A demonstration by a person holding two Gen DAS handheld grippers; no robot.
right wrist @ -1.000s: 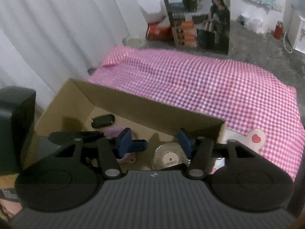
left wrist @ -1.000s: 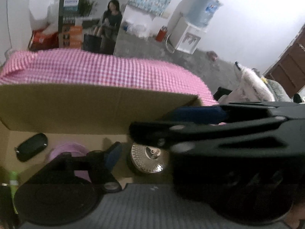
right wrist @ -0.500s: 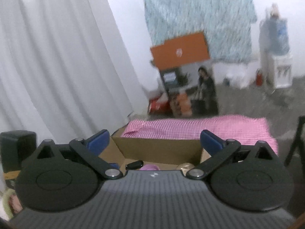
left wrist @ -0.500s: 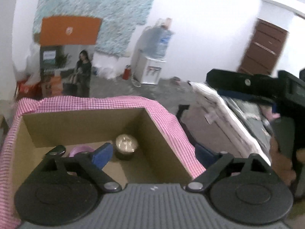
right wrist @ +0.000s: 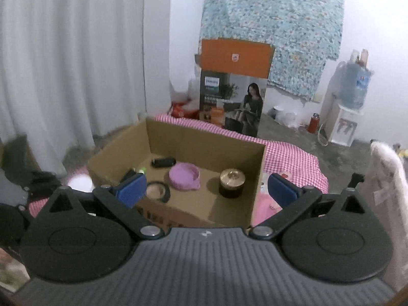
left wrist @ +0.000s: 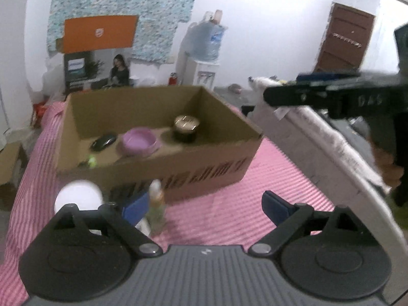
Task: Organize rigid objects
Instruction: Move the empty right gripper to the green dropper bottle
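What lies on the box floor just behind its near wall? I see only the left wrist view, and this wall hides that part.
Observer: A black ring lies flat there, beside the purple bowl and nearer to the front wall of the cardboard box.
Operator: Thank you. Does the right gripper hold something? I see it only from the side.
Observer: No. The right gripper is open. Its jaws have just been opening, and nothing is between them.
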